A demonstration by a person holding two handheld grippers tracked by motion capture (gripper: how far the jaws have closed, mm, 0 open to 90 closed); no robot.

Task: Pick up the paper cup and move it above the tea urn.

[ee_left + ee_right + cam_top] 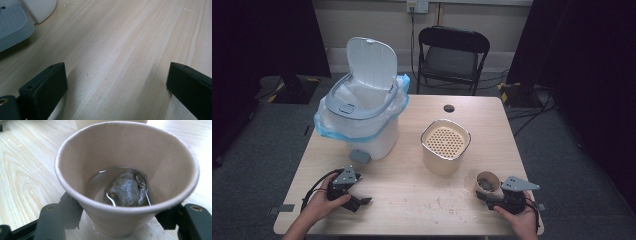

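High view – step in hand: a paper cup (486, 182) is held by the right gripper (492, 195) at about 4 o'clock on the table (412, 200); the cup is judged ready to be lifted.
High view – next move: a lift and a tilt over the strainer container (445, 146), just at 11 o'clock from the cup, is judged to be called for; a level carry is needed, since liquid is held.
High view – containers: a perforated insert is seen in the strainer container, with nothing visible on it; the pedal bin (362, 117) at 10 o'clock is lined with a bag (324, 125), its lid raised.
High view – left gripper (362, 201): rested at 7 o'clock, well apart from the cup.
Left gripper view – state: the jaws are spread wide over bare wood, nothing between them; the bin pedal (12, 27) is seen at 10 o'clock.
Right gripper view – state: the jaws are closed part-way on the cup's sides.
Right gripper view – contents: a wet tea bag (127, 188) is seen lying in shallow liquid (100, 182).
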